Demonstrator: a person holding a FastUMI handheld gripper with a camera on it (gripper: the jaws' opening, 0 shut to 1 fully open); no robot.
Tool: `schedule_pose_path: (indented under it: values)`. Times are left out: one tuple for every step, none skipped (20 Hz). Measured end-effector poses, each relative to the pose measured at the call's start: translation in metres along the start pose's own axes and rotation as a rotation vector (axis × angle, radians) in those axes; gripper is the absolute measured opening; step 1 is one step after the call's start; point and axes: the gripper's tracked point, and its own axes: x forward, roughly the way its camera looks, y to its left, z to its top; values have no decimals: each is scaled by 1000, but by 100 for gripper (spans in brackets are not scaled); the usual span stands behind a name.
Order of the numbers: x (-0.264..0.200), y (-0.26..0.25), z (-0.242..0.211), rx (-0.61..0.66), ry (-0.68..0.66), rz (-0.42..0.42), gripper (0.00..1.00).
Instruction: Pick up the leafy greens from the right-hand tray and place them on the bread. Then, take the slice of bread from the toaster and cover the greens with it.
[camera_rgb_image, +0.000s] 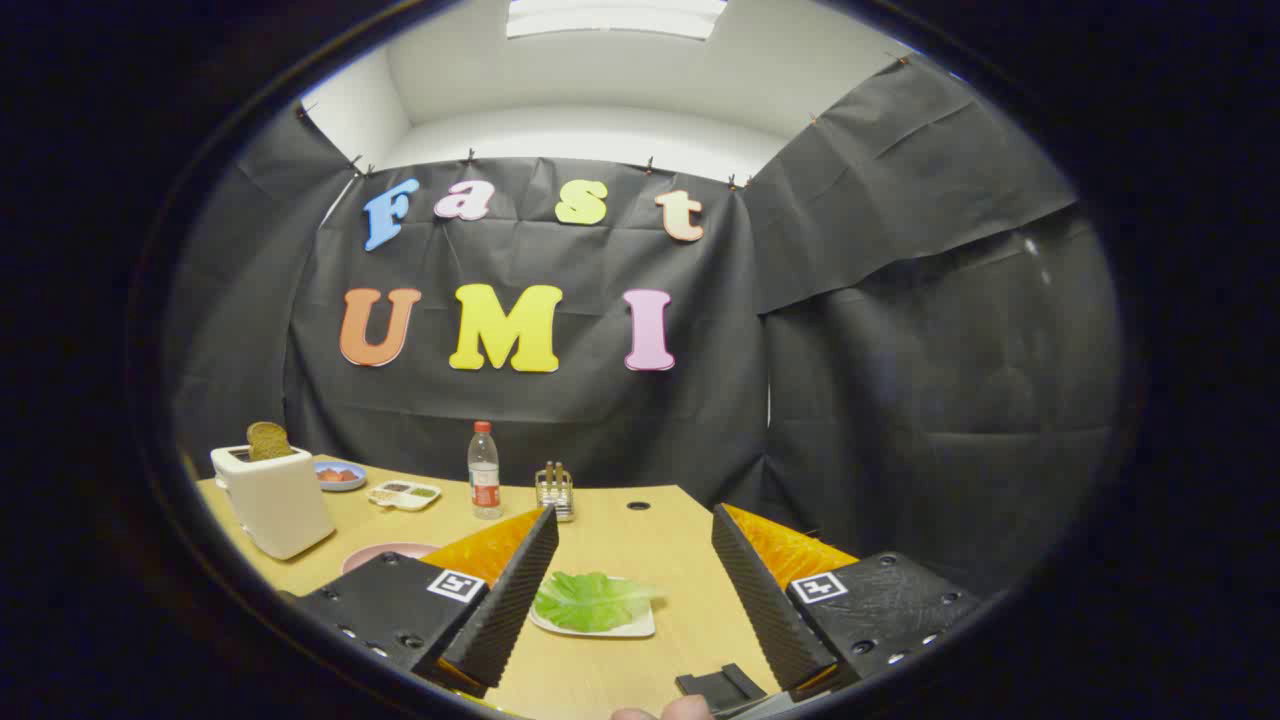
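My gripper (635, 560) is open above the wooden table (620, 535), its fingers spread wide with nothing held. Between them, a little below, lies a green lettuce leaf (590, 600) on a small white tray (640, 628). A white toaster (272, 497) stands to the left beyond the left finger, with a brown bread slice (267, 440) sticking up out of its slot. A pink plate (385, 553) shows partly behind the left finger; what lies on it is hidden.
Behind the toaster sit a blue dish (340, 475) with red food and a white divided dish (404, 494). A water bottle (484, 470) and a small metal rack (555, 490) stand at the back of the table. The table's right edge runs close past the right finger.
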Motion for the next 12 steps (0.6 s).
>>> schedule_pose_path:
  values:
    - [0,0,0,0,-1,0,95]
    - [0,2,-1,0,1,2,95]
    - [-1,2,-1,2,1,5,95]
    - [-2,3,-1,2,1,7,95]
    - [-2,4,0,3,-1,9,95]
    - [-2,5,1,2,-2,11,95]
    - [-2,5,1,1,-2,12,95]
    - [-3,5,0,1,0,13,95]
    - [-3,6,1,-1,2,16,95]
    - [-3,6,1,-4,0,15,95]
    - [-3,5,2,-8,-3,13,95]
    - [-2,5,3,-12,-4,13,95]
